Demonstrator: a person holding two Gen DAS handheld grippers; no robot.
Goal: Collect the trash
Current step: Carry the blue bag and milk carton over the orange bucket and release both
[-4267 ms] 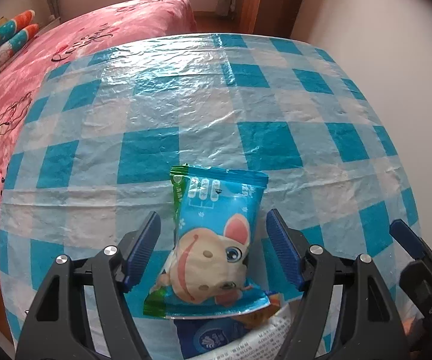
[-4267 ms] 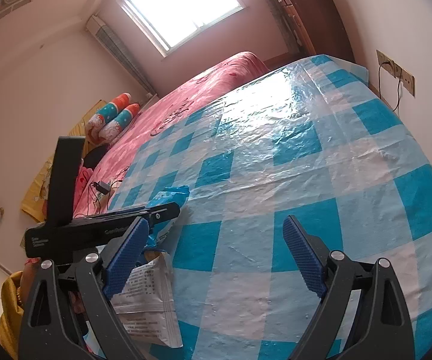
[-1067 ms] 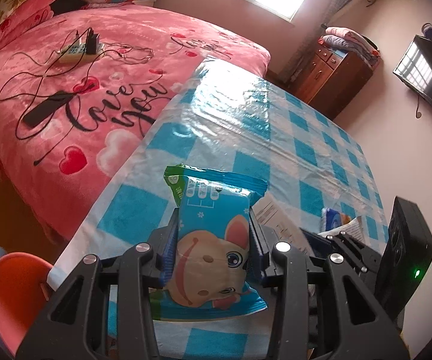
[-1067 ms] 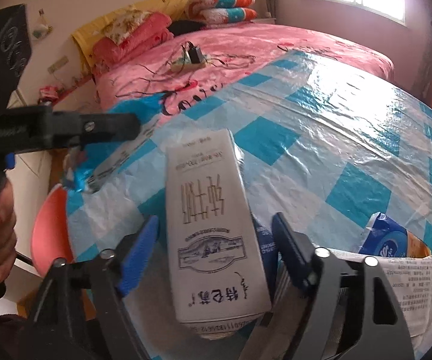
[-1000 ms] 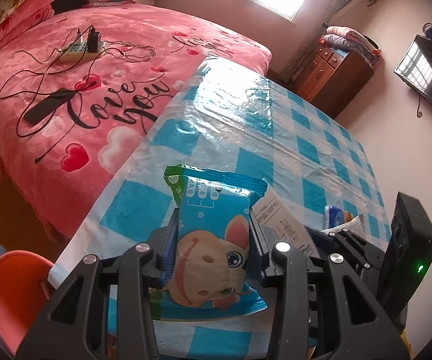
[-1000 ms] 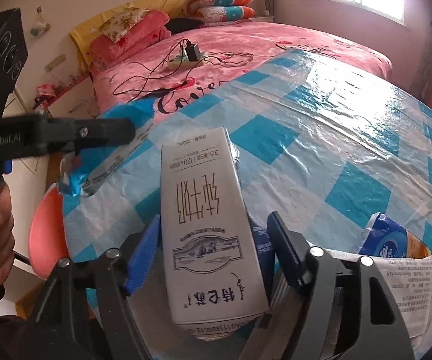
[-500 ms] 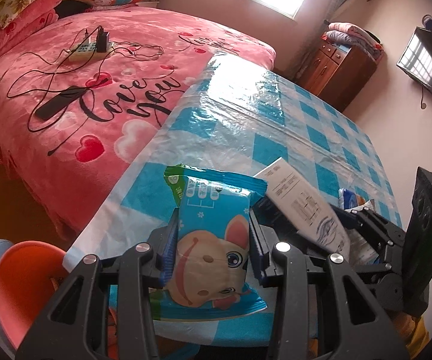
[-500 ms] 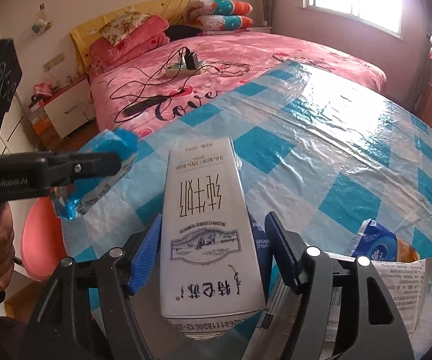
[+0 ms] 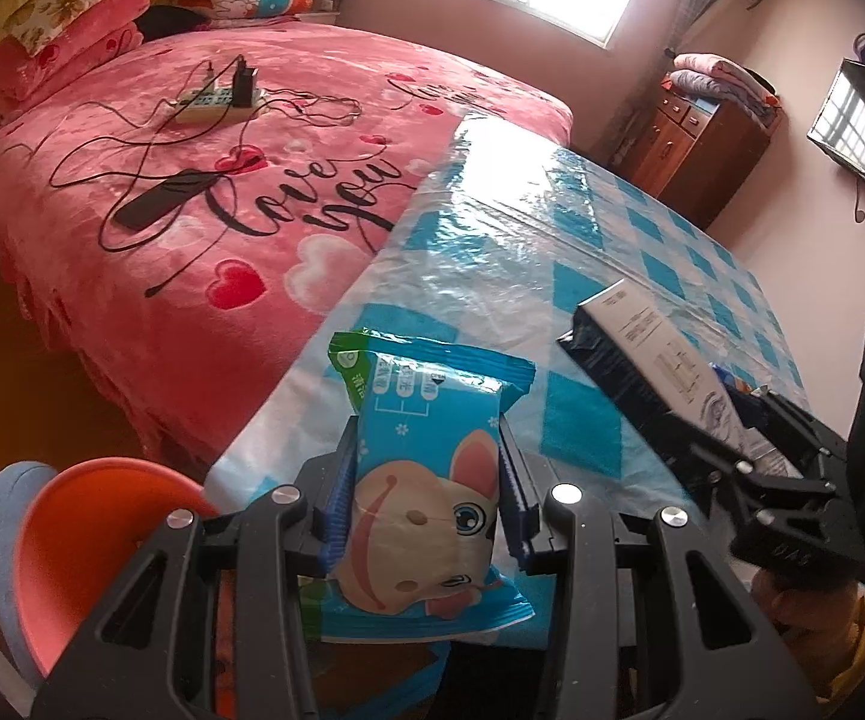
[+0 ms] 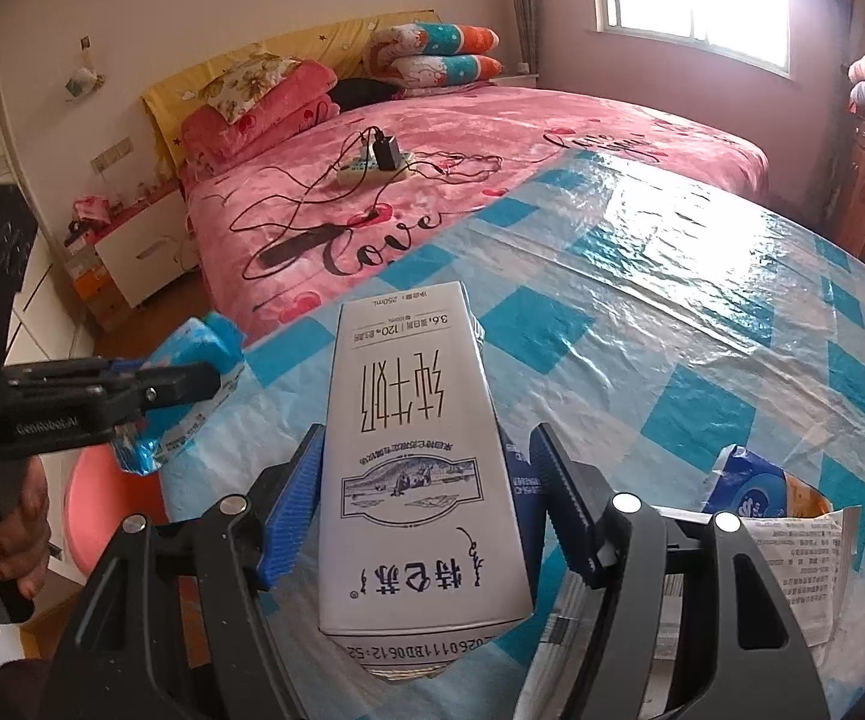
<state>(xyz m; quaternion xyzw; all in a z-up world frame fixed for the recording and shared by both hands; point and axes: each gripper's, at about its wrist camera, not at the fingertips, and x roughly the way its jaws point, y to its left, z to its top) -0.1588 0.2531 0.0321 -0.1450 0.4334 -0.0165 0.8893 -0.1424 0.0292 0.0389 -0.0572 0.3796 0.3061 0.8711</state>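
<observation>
Left wrist view: 1 blue cartoon snack packet (image 9: 426, 480) is clamped by the left gripper (image 9: 426, 498) beyond the table (image 9: 492, 276) edge, presumably for dropping into the orange bin (image 9: 72, 534). 1 milk carton (image 10: 420, 468) is gripped by the right gripper (image 10: 426, 504), lifted clear of the table.

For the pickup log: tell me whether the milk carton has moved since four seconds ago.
Yes. The milk carton is now lifted off the checked tablecloth, clamped in the right gripper.

The pink bedspread (image 9: 288, 192) is showing "Love you", the milk carton (image 10: 414, 456) "250mL", "3.6" and "120", and the left gripper (image 10: 132, 390) "GenRobot.AI".
</observation>
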